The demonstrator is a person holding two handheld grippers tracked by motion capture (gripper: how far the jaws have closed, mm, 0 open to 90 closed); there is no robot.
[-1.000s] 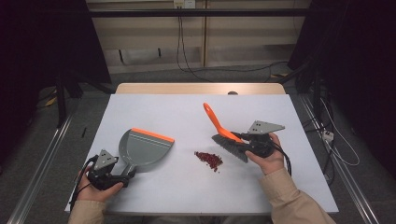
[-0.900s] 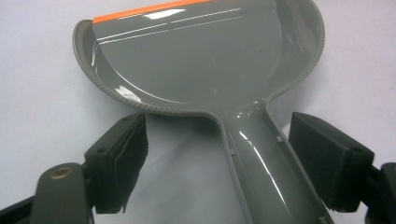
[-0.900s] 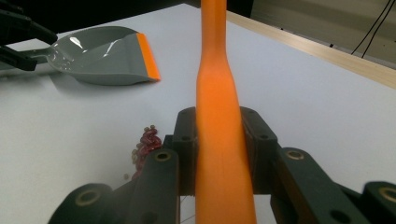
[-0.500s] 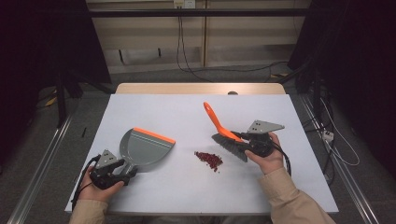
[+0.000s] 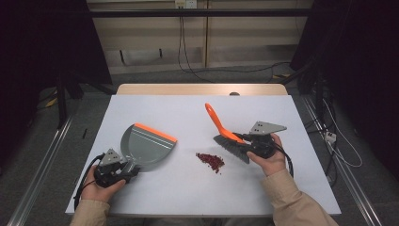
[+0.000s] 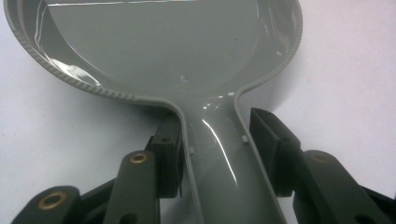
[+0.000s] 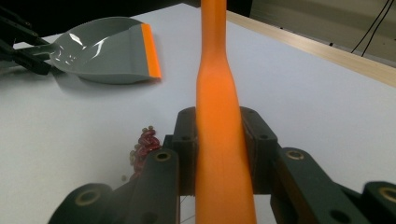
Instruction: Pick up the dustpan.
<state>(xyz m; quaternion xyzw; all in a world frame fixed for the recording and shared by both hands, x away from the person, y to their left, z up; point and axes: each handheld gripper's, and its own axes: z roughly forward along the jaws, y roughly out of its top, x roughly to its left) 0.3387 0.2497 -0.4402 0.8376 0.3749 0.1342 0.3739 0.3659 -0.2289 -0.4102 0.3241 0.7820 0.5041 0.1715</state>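
Note:
A grey dustpan [image 5: 146, 147] with an orange lip lies flat on the white table [image 5: 291, 188] at the left. Its handle [image 6: 215, 154] runs between the jaws of my left gripper [image 5: 128, 166], which have just been closing. The pads stand close on both sides, with a thin gap at the right pad [image 6: 268, 144]. My right gripper [image 5: 245, 141] is shut on the orange handle [image 7: 219, 93] of a brush [image 5: 229, 147], whose dark bristles rest on the table. A small pile of red bits [image 5: 210, 161] lies between dustpan and brush.
The table's wooden back edge [image 5: 202, 89] lies beyond the brush. Cables [image 5: 339, 150] trail on the floor at the right. Dark stands flank the table on both sides.
The left gripper's jaws have drawn in around the dustpan handle. The right hand, the brush and the red pile stay where they were.

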